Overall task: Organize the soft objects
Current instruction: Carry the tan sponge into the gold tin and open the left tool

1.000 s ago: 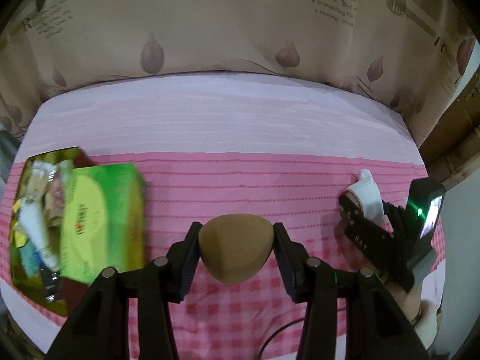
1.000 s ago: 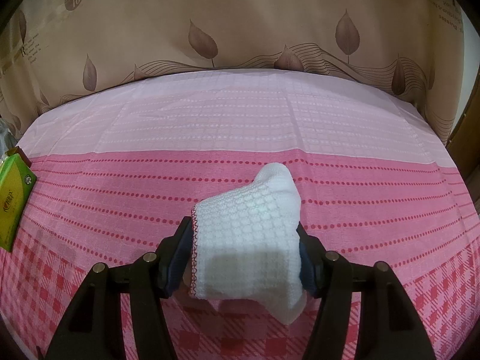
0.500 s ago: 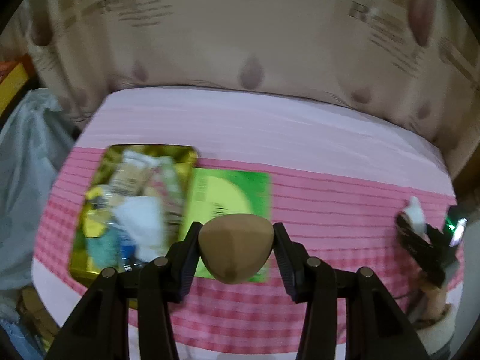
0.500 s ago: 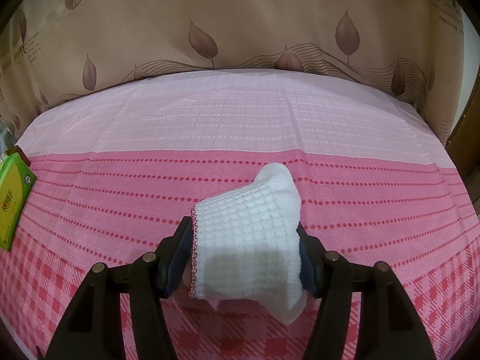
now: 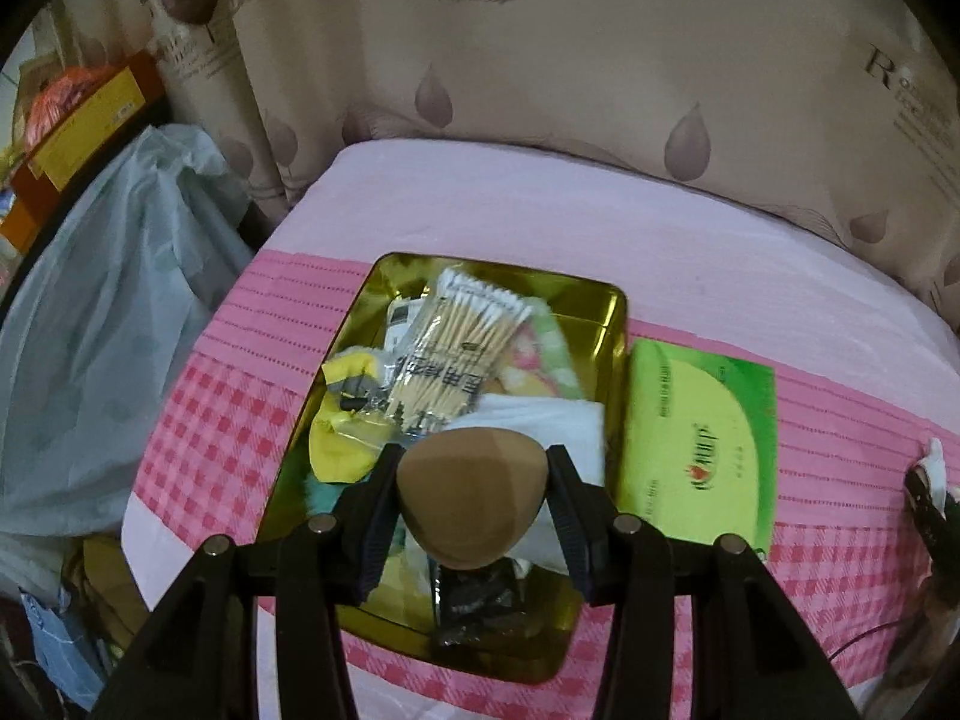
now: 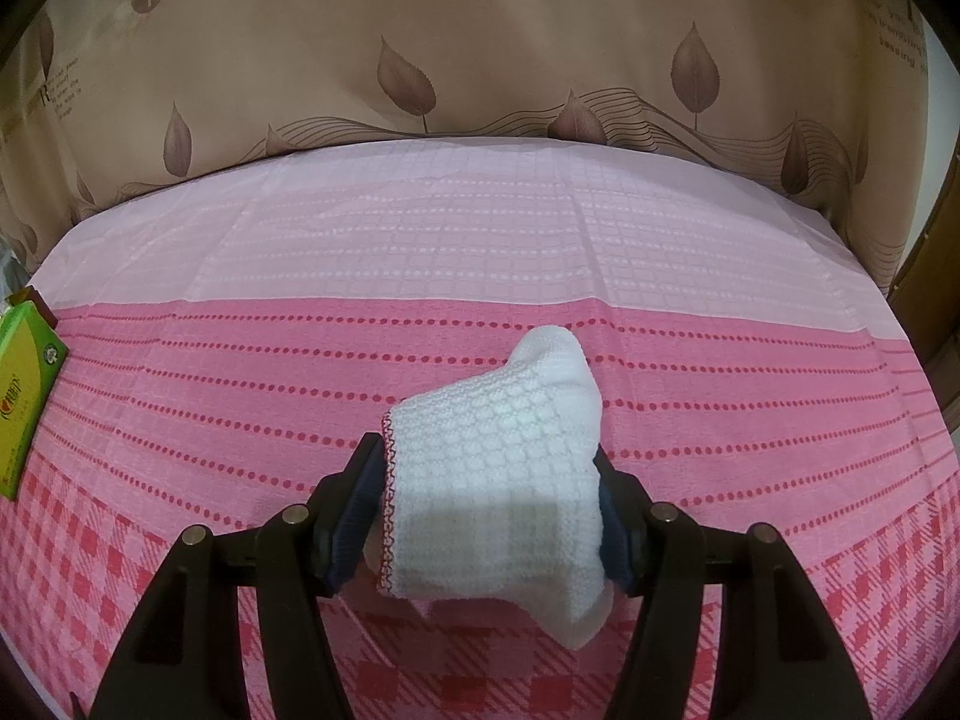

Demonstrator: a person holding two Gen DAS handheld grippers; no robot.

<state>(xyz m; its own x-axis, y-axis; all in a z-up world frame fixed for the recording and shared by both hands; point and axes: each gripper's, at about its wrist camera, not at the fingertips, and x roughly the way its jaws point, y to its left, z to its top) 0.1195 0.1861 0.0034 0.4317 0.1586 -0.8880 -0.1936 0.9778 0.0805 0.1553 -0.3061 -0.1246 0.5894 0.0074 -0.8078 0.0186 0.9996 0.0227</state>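
Note:
My left gripper (image 5: 474,501) is shut on a brown teardrop-shaped makeup sponge (image 5: 471,495) and holds it above the near part of a gold metal tray (image 5: 612,306). The tray holds a pack of cotton swabs (image 5: 453,354), a white cloth (image 5: 540,426), yellow items and a dark packet. My right gripper (image 6: 489,510) is shut on a white waffle-knit cloth with red stitched edge (image 6: 498,468), held just above the pink tablecloth. The right gripper also shows at the far right edge of the left wrist view (image 5: 930,498).
A green tissue box (image 5: 696,444) lies right of the tray; its corner shows in the right wrist view (image 6: 24,384). A pale plastic bag (image 5: 102,324) hangs off the table's left edge. A beige leaf-print curtain (image 6: 480,42) backs the table.
My left gripper has swung left with the sponge, from over the bare cloth to above the gold tray. My right gripper and its white cloth have stayed still.

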